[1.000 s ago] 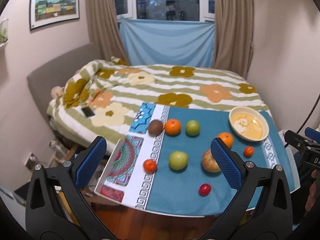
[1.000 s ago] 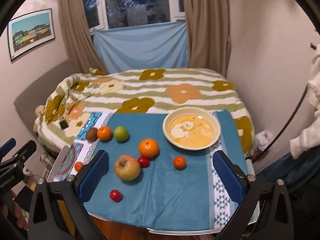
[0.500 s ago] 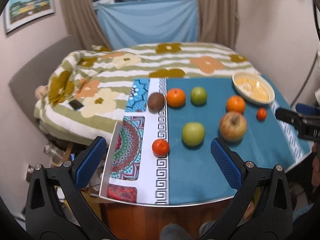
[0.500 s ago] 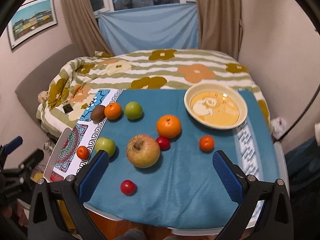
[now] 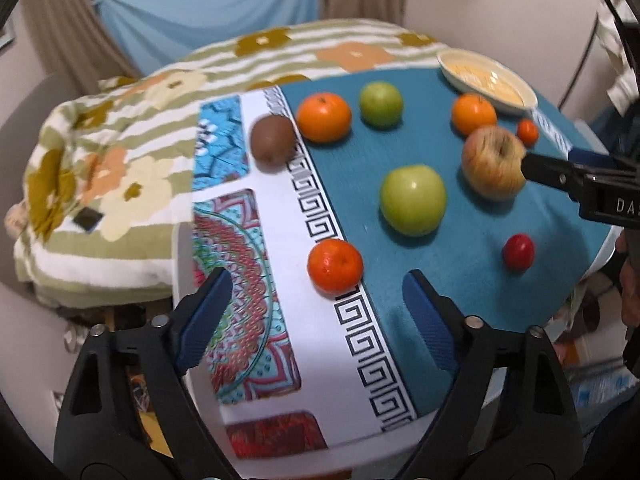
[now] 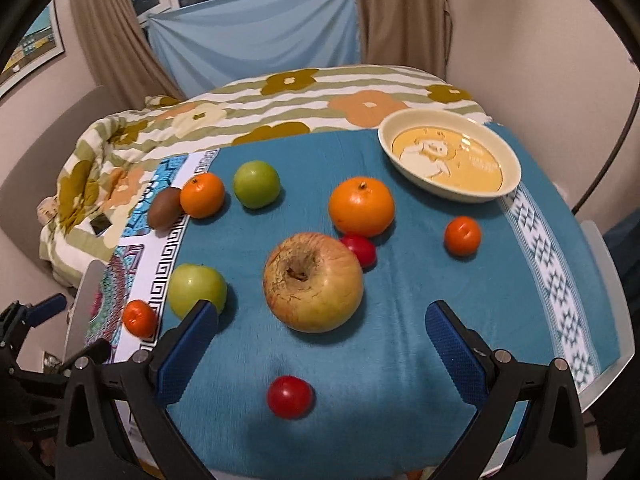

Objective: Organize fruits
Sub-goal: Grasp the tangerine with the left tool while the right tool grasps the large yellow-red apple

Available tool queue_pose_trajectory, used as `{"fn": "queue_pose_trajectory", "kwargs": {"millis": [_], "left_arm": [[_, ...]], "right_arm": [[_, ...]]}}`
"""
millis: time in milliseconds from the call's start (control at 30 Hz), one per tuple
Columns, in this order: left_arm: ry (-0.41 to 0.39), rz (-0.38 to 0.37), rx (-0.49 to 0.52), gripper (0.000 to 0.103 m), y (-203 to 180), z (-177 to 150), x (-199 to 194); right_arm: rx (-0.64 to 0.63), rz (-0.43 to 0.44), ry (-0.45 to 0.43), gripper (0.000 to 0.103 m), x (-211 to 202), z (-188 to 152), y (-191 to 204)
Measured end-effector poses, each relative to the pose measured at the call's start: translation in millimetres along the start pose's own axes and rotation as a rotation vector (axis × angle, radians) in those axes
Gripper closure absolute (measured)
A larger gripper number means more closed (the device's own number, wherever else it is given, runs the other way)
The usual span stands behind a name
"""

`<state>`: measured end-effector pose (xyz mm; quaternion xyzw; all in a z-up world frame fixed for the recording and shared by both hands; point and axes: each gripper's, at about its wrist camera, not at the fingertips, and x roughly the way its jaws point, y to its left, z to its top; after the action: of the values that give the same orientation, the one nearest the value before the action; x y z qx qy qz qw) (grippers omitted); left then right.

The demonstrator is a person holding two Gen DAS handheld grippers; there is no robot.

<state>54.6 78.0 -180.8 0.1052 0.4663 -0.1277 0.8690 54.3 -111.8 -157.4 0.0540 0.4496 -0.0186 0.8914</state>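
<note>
Fingers first: the left gripper [image 5: 316,312] has its blue fingers [image 5: 204,316] closing with nothing between them yet, poised just short of the small tangerine [image 5: 335,266] that sits on the cloth's white key-pattern border. The right gripper [image 6: 316,344] stands spread wide and empty, a cherry tomato [image 6: 289,396] low between its fingers and the big russet apple [image 6: 313,282] just beyond at twelve o'clock.

To do this well, I'd bring each gripper down square over one fruit, so the pads meet its widest part; round fruit will roll off a skewed pinch. The apple looks wide for the span, so centre it carefully.

Further off on the worktop [image 6: 600,280] lie a green apple [image 6: 196,289], an orange [image 6: 361,206], a second green apple [image 6: 256,184], another tangerine [image 6: 202,195] and a kiwi [image 6: 165,213]; the cream bowl [image 6: 508,188] sits empty at one o'clock.

A second red tomato [image 6: 360,249] is half hidden behind the apple. The left view is motion-blurred, and the worktop's near edge is cut off by both grippers.
</note>
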Motion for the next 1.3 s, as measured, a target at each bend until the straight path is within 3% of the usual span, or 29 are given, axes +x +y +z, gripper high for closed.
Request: {"fn": "queue_pose_trajectory", "kwargs": {"millis": [233, 333, 567, 767, 967, 1167, 1300], "left_arm": [[0.066, -0.030, 0.092, 0.031, -9.4, 1.0, 36.3], [0.075, -0.032, 0.107, 0.033, -12.2, 2.4, 43.6], [0.090, -0.016, 0.091, 0.058, -11.0, 4.9, 53.6], [0.082, -0.016, 0.074, 0.059, -7.6, 2.1, 51.6], [0.081, -0.017, 0.053, 0.059, -4.5, 1.4, 50.8], [0.076, -0.014, 0.037, 0.059, -2.2, 1.8, 50.4], [0.070, -0.011, 0.020, 0.059, -0.1, 3.0, 46.5]], "right_arm": [[0.030, -0.024, 0.037, 0.000, 26.6, -7.2, 5.7], [0.032, -0.029, 0.045, 0.000, 32.8, -8.0, 5.3], [0.054, -0.005, 0.081, 0.005, 44.5, -6.8, 3.3], [0.028, -0.015, 0.072, 0.005, 48.0, -1.2, 5.5], [0.008, -0.003, 0.110, 0.026, 59.2, 1.4, 7.6], [-0.006, -0.022, 0.116, 0.036, 62.9, 2.4, 10.1], [-0.005, -0.012, 0.113, 0.037, 62.5, 2.7, 8.1]]}}
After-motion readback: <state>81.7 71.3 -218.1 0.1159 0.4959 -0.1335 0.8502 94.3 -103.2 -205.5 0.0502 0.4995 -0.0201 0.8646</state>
